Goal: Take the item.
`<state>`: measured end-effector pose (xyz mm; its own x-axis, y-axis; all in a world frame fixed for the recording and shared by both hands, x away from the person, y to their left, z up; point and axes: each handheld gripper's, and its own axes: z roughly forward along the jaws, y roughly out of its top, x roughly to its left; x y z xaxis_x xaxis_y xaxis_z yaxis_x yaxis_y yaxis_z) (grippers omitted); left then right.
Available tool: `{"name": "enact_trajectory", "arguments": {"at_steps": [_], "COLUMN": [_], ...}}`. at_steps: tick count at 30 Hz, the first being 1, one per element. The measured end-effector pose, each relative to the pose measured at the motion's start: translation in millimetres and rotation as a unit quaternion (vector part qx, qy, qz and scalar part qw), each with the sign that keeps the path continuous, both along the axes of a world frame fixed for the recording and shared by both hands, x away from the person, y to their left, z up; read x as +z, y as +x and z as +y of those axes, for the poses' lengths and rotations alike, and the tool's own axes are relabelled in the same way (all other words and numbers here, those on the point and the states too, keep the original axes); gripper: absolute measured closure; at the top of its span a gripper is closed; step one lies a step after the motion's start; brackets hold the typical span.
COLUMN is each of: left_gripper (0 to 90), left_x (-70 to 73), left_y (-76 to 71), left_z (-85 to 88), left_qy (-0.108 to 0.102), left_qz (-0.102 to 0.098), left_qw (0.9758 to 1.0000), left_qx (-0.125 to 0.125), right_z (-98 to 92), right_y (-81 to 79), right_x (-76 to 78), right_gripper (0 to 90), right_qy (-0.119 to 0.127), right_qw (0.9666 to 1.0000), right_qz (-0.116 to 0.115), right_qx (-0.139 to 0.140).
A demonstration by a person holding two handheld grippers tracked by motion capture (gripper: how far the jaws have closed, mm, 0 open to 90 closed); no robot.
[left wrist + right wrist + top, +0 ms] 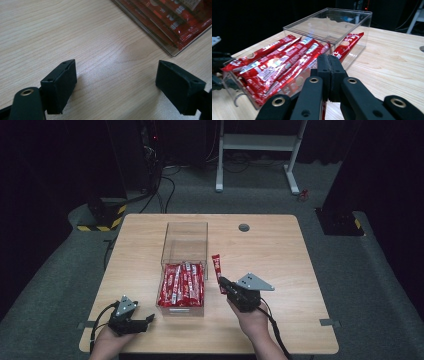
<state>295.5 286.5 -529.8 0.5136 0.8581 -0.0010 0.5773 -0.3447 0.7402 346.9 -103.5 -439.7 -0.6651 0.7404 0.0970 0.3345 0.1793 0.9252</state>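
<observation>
A clear plastic box (184, 238) stands mid-table, its pulled-out drawer (181, 309) holding several red snack sticks (181, 284). My right gripper (223, 283) is shut on one red snack stick (217, 268) just right of the drawer; in the right gripper view that stick (347, 46) juts forward past the closed jaws of my right gripper (329, 67), beside the drawer's sticks (279, 65). My left gripper (149, 318) rests open near the table's front left; my left gripper (116, 82) has bare wood between its fingers, and the drawer's corner (172, 51) lies at upper right.
The wooden table (275, 250) has a round grommet (244, 227) at the back. Beyond it are a white desk frame (257, 150), black stands, cables and yellow-black striped bases on grey carpet.
</observation>
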Motion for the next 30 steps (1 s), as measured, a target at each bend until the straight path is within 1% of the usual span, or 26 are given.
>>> {"name": "enact_trajectory", "arguments": {"at_steps": [3,9,18,23,26,27,30], "left_gripper": [17.5,17.5,17.5,17.5,17.5,17.5,17.5], "left_x": [0.0,0.0,0.0,0.0,0.0,0.0,0.0], "left_y": [0.0,0.0,0.0,0.0,0.0,0.0,0.0], "left_z": [0.0,0.0,0.0,0.0,0.0,0.0,0.0], "left_qy": [0.000,0.000,0.000,0.000,0.000,0.000,0.000], "left_qz": [0.000,0.000,0.000,0.000,0.000,0.000,0.000], "left_qw": [1.0000,1.0000,1.0000,1.0000,1.0000,1.0000,1.0000], "left_qx": [0.000,0.000,0.000,0.000,0.000,0.000,0.000], "right_z": [-1.9,-7.2,-10.6,-11.2,-12.1,-12.4,-12.9], "right_y": [2.0,8.6,14.0,17.1,19.3,21.0,22.5], "right_x": [-1.5,-8.5,-16.3,-22.7,-26.9,-30.5,-33.4], "right_gripper": [89.8,89.8,89.8,89.8,89.8,89.8,89.8], "right_qy": [-0.001,-0.011,-0.020,-0.025,-0.029,-0.032,-0.035], "right_qw": [1.0000,0.9997,0.9992,0.9987,0.9983,0.9980,0.9977], "right_qz": [0.002,0.008,0.015,0.021,0.026,0.030,0.035], "right_qx": [-0.003,-0.021,-0.033,-0.039,-0.042,-0.045,-0.046]}}
